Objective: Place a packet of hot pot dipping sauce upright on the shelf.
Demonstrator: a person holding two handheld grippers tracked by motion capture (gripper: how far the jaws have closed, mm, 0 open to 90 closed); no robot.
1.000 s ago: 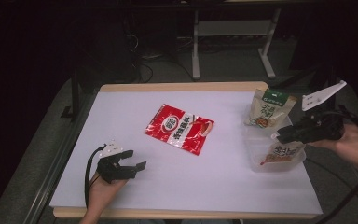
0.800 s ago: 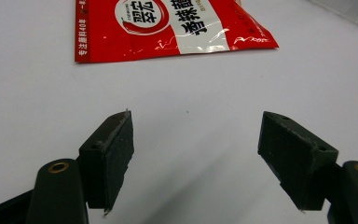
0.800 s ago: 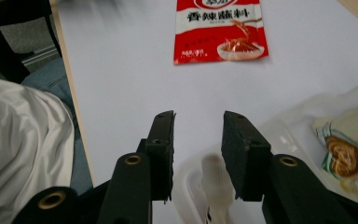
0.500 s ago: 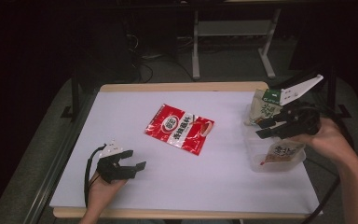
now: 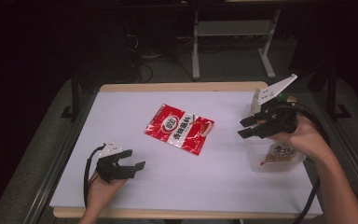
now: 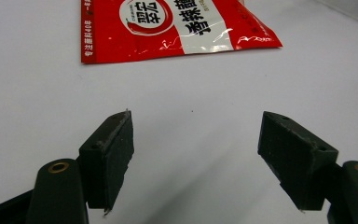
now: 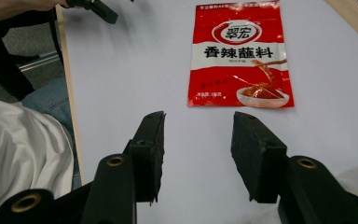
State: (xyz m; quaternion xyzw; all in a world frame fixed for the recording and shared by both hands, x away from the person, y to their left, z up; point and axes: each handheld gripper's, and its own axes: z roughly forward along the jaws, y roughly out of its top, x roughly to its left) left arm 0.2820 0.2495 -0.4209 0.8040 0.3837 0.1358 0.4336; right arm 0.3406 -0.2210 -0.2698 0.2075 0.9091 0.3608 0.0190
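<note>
Red sauce sachet (image 5: 179,129) lies flat near the middle of the white table (image 5: 214,186), tilted, nothing on it. Right gripper (image 5: 246,127) hovers right of the sachet, pointed at it; its jaws have just been opening and stand apart with nothing between them, the sachet lying beyond the tips in the right gripper view (image 7: 240,56). Left gripper (image 5: 133,159) rests on the table below-left of the sachet, jaws wide apart, empty. Clear tub (image 5: 276,158) right of the sachet, contents unclear.

Sachet looks light, thin, glossy, likely slippery and limp. Best hold: a sealed edge or corner, pinched after lifting it off the surface.
</note>
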